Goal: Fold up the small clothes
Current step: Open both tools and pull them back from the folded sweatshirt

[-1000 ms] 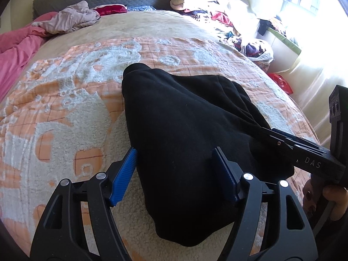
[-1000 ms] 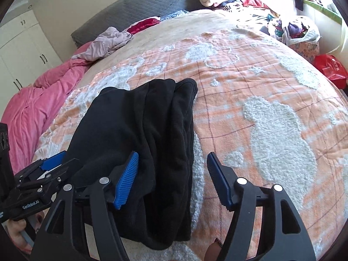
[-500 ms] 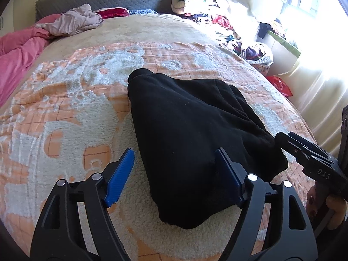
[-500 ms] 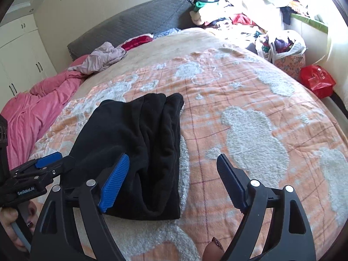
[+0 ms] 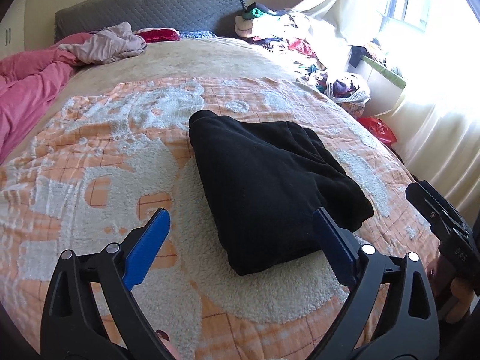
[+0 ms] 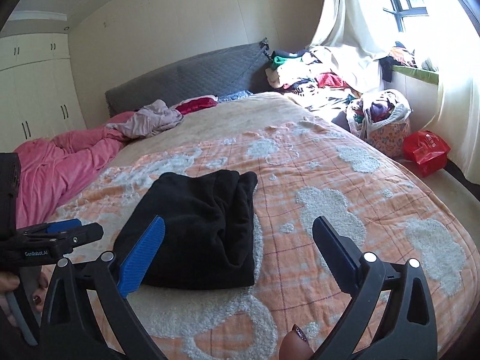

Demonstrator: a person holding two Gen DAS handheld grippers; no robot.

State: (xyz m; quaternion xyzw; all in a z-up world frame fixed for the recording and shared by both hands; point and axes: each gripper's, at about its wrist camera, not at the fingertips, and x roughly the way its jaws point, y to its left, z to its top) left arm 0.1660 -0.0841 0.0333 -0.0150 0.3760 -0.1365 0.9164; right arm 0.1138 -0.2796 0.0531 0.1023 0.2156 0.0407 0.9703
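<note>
Bedroom, one large bed under an orange-and-white blanket (image 5: 90,162), serving as work surface and landmark here.

Nearest the blanket's front edge: left gripper (image 5: 240,241) and right gripper (image 6: 240,243), both hovering over it, jaws opening wide with nothing pressing between the blue pads.

Mid-blanket: black garment (image 5: 270,180), lying folded into a compact bundle, untouched by either tool, layered edges showing along its right side.

Beyond the blanket, toward the headboard: pink quilt (image 6: 60,162) and a crumpled mauve garment (image 6: 150,120) are lying loose. Past its right edge: a heap of mixed clothes (image 6: 315,75) is waiting.

Step in hand, by judgement: this fold is finishing and the piece is being released. Next move probably calls for setting the bundle aside and fetching another small item.
</note>
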